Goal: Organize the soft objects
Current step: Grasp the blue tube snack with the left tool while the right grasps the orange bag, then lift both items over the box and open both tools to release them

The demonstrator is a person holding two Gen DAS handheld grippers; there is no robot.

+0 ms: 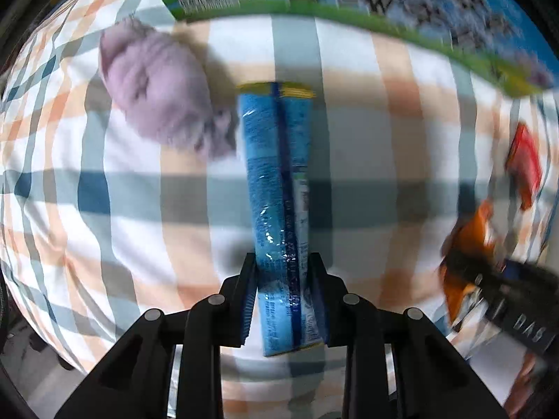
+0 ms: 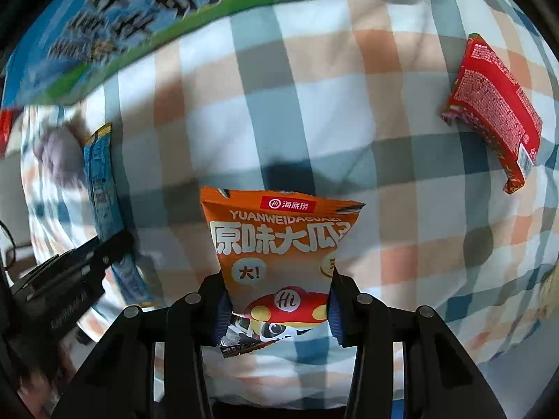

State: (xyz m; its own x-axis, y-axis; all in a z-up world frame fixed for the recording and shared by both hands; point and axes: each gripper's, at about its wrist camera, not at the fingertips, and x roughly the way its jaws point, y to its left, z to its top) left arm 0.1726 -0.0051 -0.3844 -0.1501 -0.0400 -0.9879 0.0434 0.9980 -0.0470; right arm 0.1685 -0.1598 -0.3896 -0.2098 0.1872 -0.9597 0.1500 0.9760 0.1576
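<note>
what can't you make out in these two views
- Left wrist view: print on the blue packet is motion-blurred; its lower end is pinched in the left tool.
- Right wrist view: the orange snack bag bottom is hidden by the right tool.
- Both views: the big box is cut off by the top edge.

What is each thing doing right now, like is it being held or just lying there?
left gripper: shut on the blue packet.
blue packet: held, lifted.
right gripper: shut on the orange snack bag.
orange snack bag: held upright.
red packet: lying loose on the checked cloth.
purple fluffy thing: lying loose on the cloth.
</note>
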